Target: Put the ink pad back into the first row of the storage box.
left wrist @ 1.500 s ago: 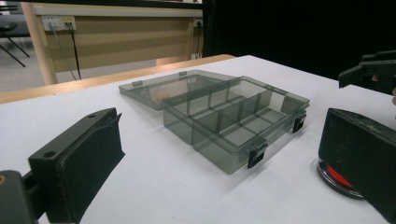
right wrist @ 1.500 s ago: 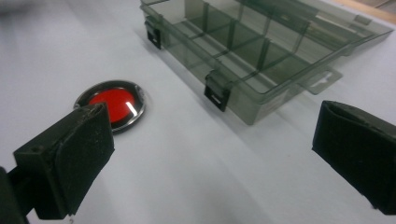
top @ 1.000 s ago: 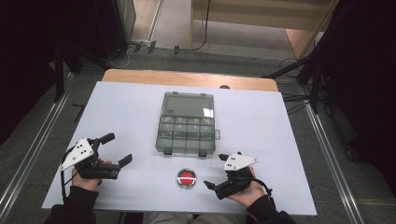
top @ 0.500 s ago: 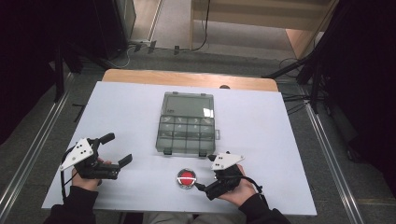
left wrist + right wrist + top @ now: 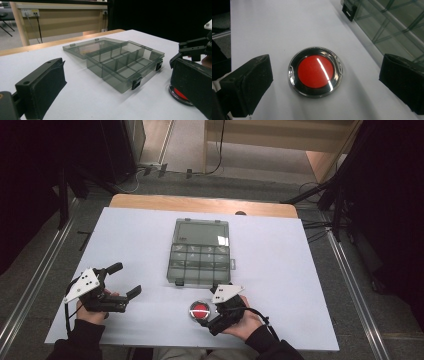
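Since a second ago, the right gripper (image 5: 209, 319) has slid left along the bench (image 5: 300, 270) toward the red button (image 5: 199, 310). Now it sits just beside the button, on its right side. The left gripper (image 5: 124, 280) has stayed where it was, near the left front edge of the bench.

From the right gripper view, the round red button (image 5: 315, 71) with its shiny silver ring lies flat on the white bench, between the two black jaws. The jaws are wide apart and do not touch it.

The left gripper's jaws are spread apart too, with nothing between them. A hand (image 5: 91, 312) holds it from below.

The clear grey box (image 5: 201, 254) rests in the middle of the bench, with its lid open and lying flat behind it. Inside, thin walls split it into many small compartments (image 5: 125, 65). The button is just in front of the box, near its front edge with the two dark clasps (image 5: 136, 83).
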Action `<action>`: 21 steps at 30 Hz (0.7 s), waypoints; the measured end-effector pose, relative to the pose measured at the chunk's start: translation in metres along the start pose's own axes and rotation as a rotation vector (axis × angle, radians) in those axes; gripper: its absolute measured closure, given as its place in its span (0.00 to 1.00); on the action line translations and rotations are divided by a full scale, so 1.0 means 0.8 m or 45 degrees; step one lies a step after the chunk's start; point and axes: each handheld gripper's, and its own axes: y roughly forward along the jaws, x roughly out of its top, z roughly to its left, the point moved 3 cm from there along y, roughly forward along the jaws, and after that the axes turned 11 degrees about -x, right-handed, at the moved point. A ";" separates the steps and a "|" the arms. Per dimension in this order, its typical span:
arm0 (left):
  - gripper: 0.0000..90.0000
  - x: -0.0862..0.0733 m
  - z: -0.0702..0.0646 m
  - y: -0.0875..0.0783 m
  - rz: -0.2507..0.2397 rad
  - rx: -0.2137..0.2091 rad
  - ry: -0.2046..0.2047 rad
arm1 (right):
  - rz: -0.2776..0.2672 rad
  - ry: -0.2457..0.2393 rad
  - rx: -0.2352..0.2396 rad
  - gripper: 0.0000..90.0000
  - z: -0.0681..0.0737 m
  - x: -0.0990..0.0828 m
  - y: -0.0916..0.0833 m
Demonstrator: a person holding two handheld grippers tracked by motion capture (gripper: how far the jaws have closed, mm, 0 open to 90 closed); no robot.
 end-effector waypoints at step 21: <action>0.00 0.000 -0.001 -0.001 0.002 0.002 0.006 | 0.068 -0.044 -0.004 0.01 0.014 0.005 0.029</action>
